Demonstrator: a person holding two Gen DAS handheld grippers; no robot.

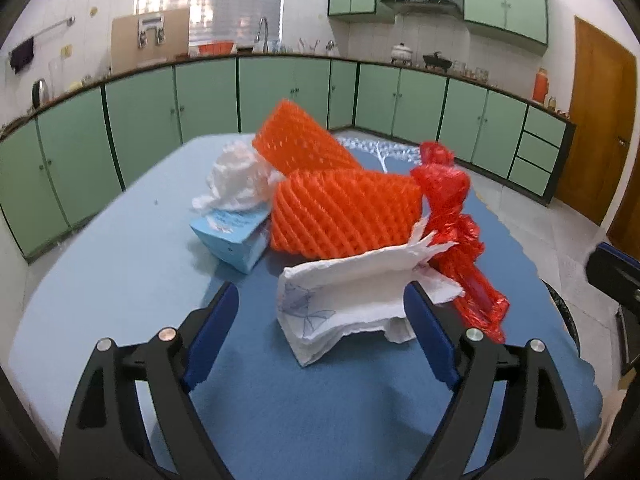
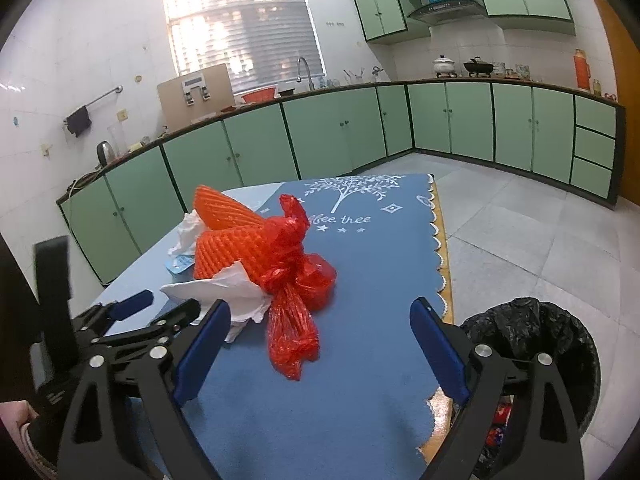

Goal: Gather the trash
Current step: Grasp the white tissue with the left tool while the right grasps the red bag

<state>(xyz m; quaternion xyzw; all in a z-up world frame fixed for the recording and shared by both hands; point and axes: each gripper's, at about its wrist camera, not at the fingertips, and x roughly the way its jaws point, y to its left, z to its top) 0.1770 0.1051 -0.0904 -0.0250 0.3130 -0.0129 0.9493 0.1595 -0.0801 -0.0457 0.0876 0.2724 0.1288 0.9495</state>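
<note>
A heap of trash lies on the blue tablecloth (image 1: 120,280): two orange foam nets (image 1: 344,212), a knotted red plastic bag (image 1: 452,216), a crumpled white tissue (image 1: 236,176), a small blue carton (image 1: 232,236) and a white paper napkin (image 1: 344,296). My left gripper (image 1: 320,308) is open, its fingers on either side of the napkin. My right gripper (image 2: 320,320) is open and empty, with the red bag (image 2: 294,300) between and just beyond its fingers. The left gripper (image 2: 168,304) also shows in the right wrist view.
A bin lined with a black bag (image 2: 532,332) stands on the floor by the table's right edge, with some trash inside. Green kitchen cabinets (image 2: 340,128) run along the walls. Grey tiled floor (image 2: 520,220) lies to the right.
</note>
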